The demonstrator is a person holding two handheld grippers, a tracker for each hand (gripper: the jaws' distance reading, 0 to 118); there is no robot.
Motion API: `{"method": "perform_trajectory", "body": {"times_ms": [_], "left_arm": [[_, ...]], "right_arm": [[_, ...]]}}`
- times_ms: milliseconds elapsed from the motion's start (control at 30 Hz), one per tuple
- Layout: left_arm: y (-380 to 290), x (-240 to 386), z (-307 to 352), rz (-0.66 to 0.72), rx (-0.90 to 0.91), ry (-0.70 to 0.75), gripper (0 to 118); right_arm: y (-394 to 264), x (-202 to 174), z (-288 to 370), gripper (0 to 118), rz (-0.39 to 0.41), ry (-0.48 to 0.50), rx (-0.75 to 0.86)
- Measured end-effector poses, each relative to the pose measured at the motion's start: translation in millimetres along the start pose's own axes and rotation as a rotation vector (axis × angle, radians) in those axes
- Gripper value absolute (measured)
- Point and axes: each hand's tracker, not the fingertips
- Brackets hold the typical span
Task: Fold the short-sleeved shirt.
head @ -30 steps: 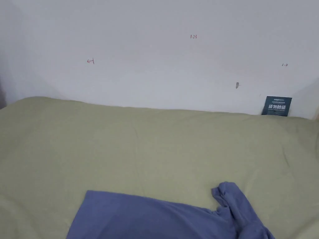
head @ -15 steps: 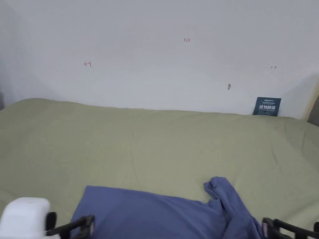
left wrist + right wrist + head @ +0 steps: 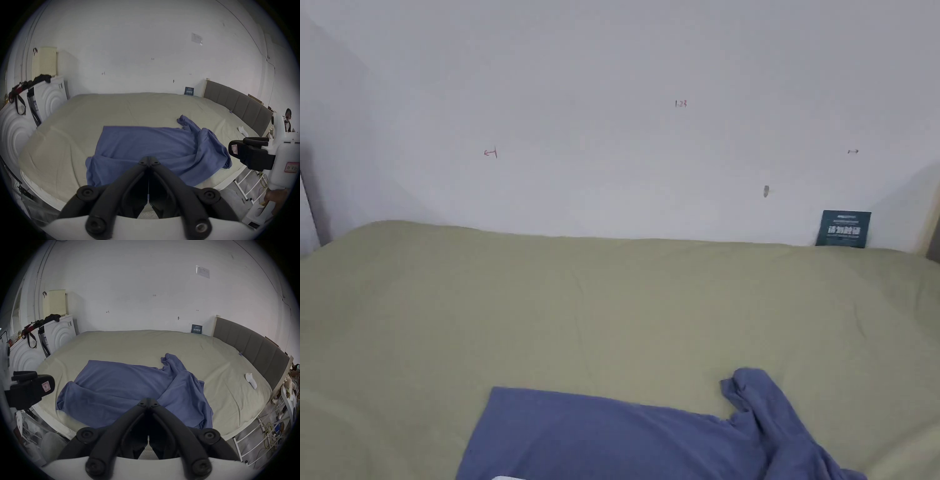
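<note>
Head view: blue shirt (image 3: 625,437) lies on a bed w/ green sheet (image 3: 612,300), near the bottom edge of frame, i.e. on the person's side of the bed. One sleeve (image 3: 753,390) sticks up crumpled toward the wall; far hem looks flat & straight. Small dark card (image 3: 842,229) leans on the wall at the back, well apart from the shirt.

Left gripper view: left gripper (image 3: 148,160) held above the near edge of the shirt (image 3: 146,146), jaws closed tip to tip, nothing between them, apart from the fabric. Right gripper (image 3: 233,148) shows at the right side, off the shirt's bunched end. Prob. hovering here to pick a grab point on the near hem.

Right gripper view: right gripper (image 3: 148,401) also clenched empty, tips together, above the shirt (image 3: 121,386). Shirt's right part is rumpled, folds piled over each other; left part smoother. Left gripper (image 3: 43,385) seen at the left edge, beside the bed. White sock (image 3: 251,380) lies on the sheet near the grey headboard (image 3: 251,344), well apart from the shirt.

Judgement: folding not started; shirt needs spreading flat first, esp. the rumpled side & sleeve.
</note>
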Motion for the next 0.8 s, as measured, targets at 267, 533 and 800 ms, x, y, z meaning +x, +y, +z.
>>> {"method": "perform_trajectory", "body": {"times_ms": [267,533,800], "left_arm": [[115,-117,-111,0.003,-0.103,-0.012,1],[172,-207,-279,0.030,-0.481,0.012,83],[142,-207,-346,0.153,-0.562,-0.029,83]], "right_arm": [[34,42,-14,2,-0.050,-0.025,0.032],[65,93,-55,2,-0.136,-0.089,-0.011],[67,112,-85,2,-0.146,-0.118,-0.053]]}}
